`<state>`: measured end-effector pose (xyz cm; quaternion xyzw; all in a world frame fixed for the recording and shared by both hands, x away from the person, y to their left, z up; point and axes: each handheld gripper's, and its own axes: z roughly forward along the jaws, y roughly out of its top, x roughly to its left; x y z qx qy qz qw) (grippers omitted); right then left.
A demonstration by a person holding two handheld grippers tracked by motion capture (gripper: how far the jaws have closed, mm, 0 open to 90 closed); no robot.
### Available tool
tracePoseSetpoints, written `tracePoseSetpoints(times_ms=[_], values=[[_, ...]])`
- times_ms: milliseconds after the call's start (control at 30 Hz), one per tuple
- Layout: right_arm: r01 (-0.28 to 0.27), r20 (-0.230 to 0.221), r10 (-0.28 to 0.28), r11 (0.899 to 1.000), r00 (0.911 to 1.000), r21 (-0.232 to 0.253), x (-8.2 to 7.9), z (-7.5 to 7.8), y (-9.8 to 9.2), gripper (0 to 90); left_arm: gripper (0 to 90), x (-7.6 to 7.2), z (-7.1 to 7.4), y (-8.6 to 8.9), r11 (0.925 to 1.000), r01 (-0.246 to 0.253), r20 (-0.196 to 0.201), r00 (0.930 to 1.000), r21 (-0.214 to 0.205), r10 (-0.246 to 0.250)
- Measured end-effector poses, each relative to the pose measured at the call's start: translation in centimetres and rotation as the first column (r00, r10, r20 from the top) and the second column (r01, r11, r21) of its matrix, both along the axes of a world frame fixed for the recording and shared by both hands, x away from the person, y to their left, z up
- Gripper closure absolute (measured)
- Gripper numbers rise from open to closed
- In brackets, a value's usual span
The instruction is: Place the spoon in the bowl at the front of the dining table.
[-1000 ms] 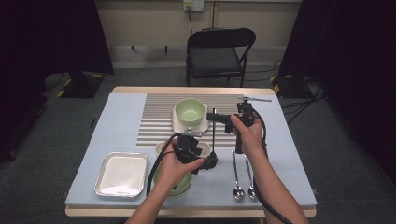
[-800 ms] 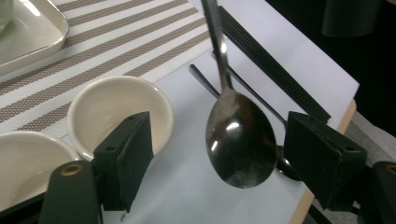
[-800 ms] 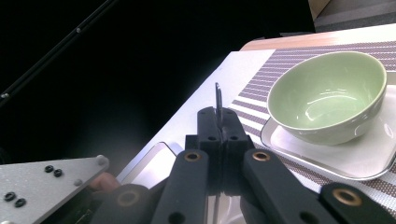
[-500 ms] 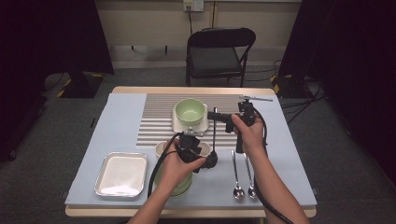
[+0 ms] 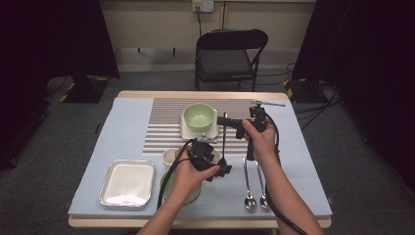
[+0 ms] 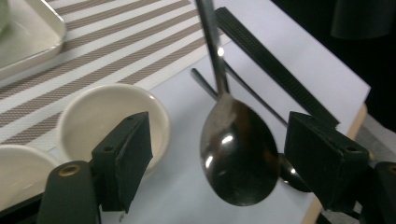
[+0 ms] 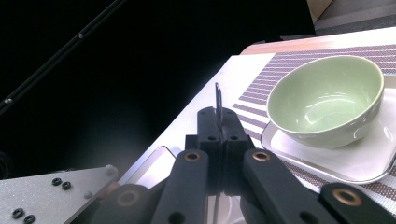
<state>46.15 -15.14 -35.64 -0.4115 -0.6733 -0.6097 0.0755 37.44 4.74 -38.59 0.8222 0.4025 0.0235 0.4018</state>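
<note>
A metal spoon (image 5: pixel 224 142) hangs upright, bowl down, from my right gripper (image 5: pixel 224 120), which points left and is shut on the top of its handle. In the right gripper view the handle's tip (image 7: pixel 218 99) sticks up from between the closed jaws of that gripper (image 7: pixel 218 119). My left gripper (image 5: pixel 221 164) sits lower, near the table. In the left gripper view it (image 6: pixel 222 144) stands open, with the spoon's bowl (image 6: pixel 238 158) between the pads (image 6: pixel 135 140) and touching neither.
A green bowl (image 5: pixel 199 116) on a square white plate (image 5: pixel 187 130) stands on the striped mat. Two spoons (image 5: pixel 249 191) lie front right, a metal tray (image 5: pixel 127 182) front left. A small white dish (image 5: pixel 170 156) and green dish (image 5: pixel 169 188) sit by my left hand.
</note>
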Motion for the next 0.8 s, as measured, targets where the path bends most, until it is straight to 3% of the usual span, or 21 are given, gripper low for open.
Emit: tracePoseSetpoints(times_ms=[200, 800], values=[[0.007, -0.001, -0.007, 1.0, 1.0, 0.007, -0.1, 0.2, -0.4, 89.8, 23.2, 0.0, 0.1, 0.5, 0.9996, -0.011, 0.015, 0.9998, 0.027, 0.01], [0.012, -0.007, -0.012, 1.0, 0.9999, 0.02, -0.2, 0.5, -0.9, 89.8, 24.9, 0.1, 0.1, 2.5, 0.9978, -0.048, 0.034, 0.9983, 0.045, 0.046]])
